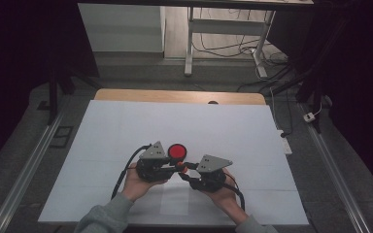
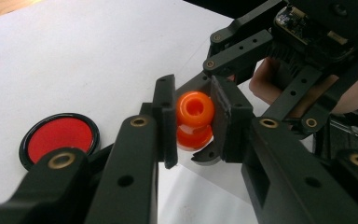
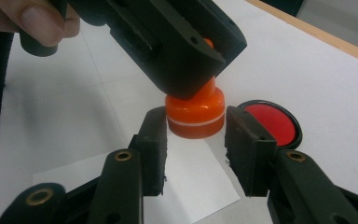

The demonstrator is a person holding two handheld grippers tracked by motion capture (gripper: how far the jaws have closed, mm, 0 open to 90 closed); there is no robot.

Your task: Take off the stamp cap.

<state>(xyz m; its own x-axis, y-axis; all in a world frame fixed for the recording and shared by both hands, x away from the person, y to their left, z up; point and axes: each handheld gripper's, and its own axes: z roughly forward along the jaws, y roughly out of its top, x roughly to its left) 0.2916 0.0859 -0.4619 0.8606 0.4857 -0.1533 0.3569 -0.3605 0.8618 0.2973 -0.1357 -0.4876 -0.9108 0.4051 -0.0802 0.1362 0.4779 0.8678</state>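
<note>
Orange cap (image 2: pixel 194 120) sits above the white sheet (image 1: pixel 213 131), between both tools near the table's front centre. Left gripper (image 2: pixel 193 119) pinches its narrow upper part. Right gripper (image 3: pixel 196 135) has its jaws spread either side of the cap's wide base, with a small gap at each side. Red disc (image 1: pixel 177 151) lies just beyond on the sheet.

My high view looked forward and down from afar; both gripper views sat close, sharing the red disc (image 2: pixel 58 137) at nine and two o'clock.
</note>
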